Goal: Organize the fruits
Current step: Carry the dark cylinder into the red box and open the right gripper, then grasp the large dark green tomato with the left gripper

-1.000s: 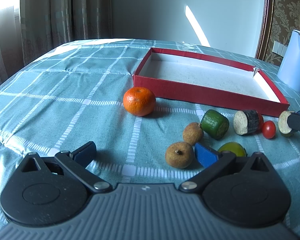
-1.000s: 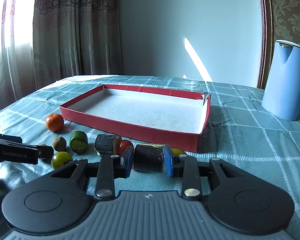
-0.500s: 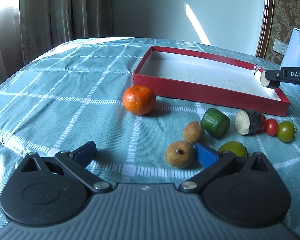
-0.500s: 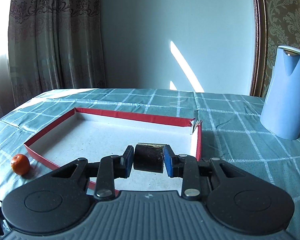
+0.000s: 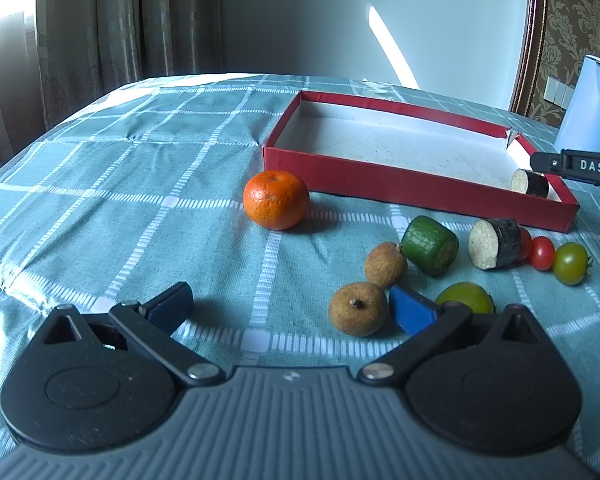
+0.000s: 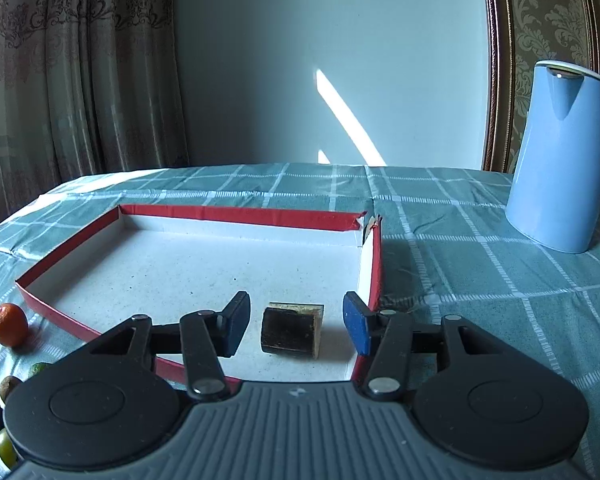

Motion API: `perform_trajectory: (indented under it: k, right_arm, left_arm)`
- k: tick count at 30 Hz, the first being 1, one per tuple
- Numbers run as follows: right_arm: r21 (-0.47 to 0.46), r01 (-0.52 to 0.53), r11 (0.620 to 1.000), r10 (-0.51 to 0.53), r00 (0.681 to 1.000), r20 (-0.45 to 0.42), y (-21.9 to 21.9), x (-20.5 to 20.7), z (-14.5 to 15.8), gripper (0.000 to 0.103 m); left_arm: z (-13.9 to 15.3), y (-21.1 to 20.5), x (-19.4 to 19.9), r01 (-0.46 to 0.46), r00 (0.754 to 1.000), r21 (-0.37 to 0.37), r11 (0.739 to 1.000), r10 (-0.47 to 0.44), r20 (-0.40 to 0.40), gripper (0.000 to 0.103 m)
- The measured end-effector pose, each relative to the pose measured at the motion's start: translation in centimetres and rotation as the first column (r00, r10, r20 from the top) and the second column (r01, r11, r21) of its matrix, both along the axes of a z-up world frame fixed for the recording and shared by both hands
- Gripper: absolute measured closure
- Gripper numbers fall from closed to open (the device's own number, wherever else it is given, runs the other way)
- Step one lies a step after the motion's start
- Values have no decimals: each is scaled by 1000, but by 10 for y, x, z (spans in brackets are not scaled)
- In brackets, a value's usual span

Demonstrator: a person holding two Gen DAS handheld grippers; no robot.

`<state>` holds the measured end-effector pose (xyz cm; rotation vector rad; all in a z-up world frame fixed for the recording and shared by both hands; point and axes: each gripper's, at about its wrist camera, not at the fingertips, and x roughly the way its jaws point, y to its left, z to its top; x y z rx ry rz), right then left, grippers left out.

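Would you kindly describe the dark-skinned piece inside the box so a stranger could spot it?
Find the red box on the checked tablecloth. In its near right corner lies a dark-skinned chunk with a pale cut face, the only item inside, between the open right gripper's fingers.

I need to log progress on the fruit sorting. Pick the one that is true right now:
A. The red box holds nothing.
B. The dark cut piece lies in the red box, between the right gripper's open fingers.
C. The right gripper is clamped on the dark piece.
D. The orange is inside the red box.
B: the dark cut piece sits on the floor of the red box, with the right gripper spread wide and clear of it on both sides.
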<state>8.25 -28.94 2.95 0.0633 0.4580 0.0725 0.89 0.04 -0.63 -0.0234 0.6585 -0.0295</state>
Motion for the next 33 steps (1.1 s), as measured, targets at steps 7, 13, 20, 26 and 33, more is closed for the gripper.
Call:
perform_trajectory:
  k: [7, 13, 20, 26, 33]
  right_arm:
    - [55, 20, 998, -30, 984, 175, -15, -67, 2, 31]
    - [109, 19, 994, -39, 982, 182, -28, -67, -2, 31]
    - [143, 10, 990, -37, 981, 189, -31, -72, -2, 31]
    - [169, -8, 986, -24, 982, 187, -33, -72, -3, 31]
    - [172, -16, 985, -18, 981, 194, -31, -74, -3, 30]
  left_arm:
    - [3, 5, -5, 42, 999, -43, 998, -40, 31, 0]
    - [11, -9, -26, 200, 969, -15, 980, -196, 152, 1]
    - [7, -57, -44, 345, 913, 197, 918, -377, 155, 26]
    - [4, -68, -42, 369, 911, 196, 909, -395, 117, 55]
    - [1, -69, -36, 384, 914, 159, 910, -399, 71, 70]
